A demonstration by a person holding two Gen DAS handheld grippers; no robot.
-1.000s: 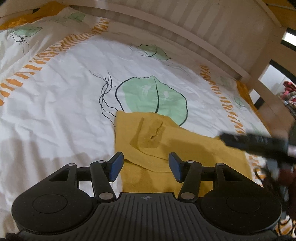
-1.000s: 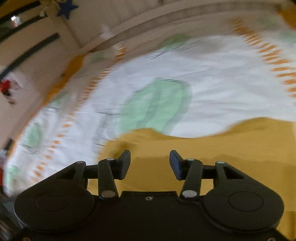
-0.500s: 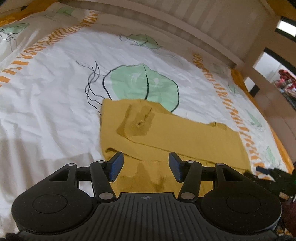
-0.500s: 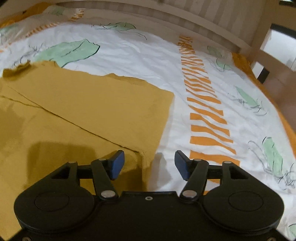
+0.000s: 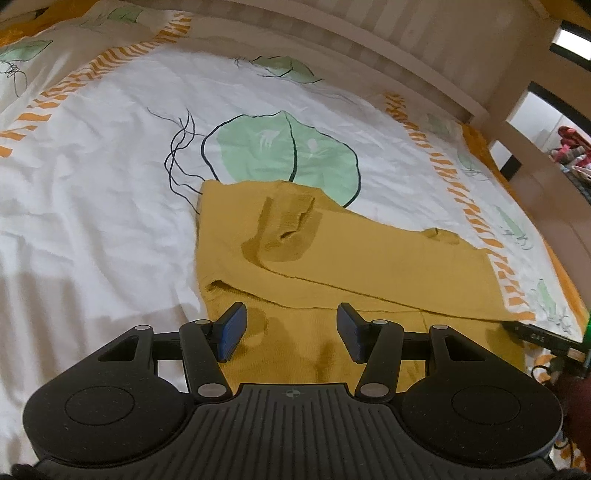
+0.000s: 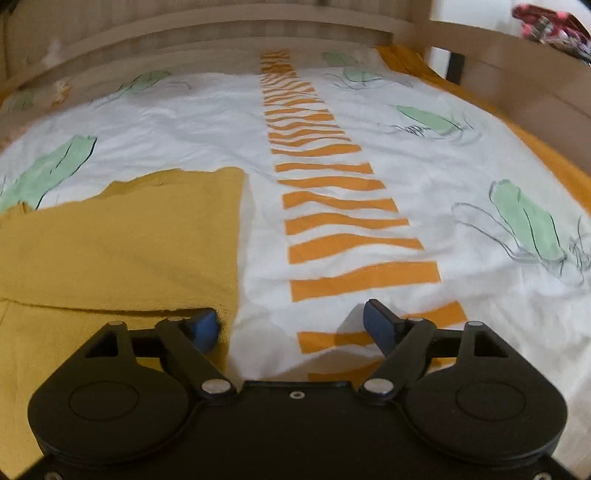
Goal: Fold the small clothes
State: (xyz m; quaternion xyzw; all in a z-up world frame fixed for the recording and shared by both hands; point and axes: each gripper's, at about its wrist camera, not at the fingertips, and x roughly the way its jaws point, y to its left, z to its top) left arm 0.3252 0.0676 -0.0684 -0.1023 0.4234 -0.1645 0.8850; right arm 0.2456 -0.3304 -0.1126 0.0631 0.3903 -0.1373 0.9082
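Note:
A mustard-yellow garment (image 5: 369,266) lies flat on the bed with one long strip folded across it and a collar opening showing near its far left. My left gripper (image 5: 290,328) hovers open over the garment's near edge, nothing between its blue pads. In the right wrist view the same garment (image 6: 122,236) fills the left side, its right edge running down to my right gripper (image 6: 291,325). That gripper's jaws are opening. Its left pad (image 6: 203,328) sits by the cloth's folded edge, its right pad over bare sheet, and nothing is pressed between them. The right gripper's tip (image 5: 535,334) shows low at the right of the left wrist view.
The bedsheet (image 5: 92,192) is white with green leaf prints and orange striped bands (image 6: 332,206). A pale wooden bed rail (image 5: 369,40) runs along the far side, with a post at the right (image 5: 532,110). Colourful items (image 6: 546,22) sit beyond the rail.
My right gripper has swung to the garment's right edge, sunk toward the bed, and its jaws have spread wider. The left gripper has barely shifted, a little nearer the cloth.

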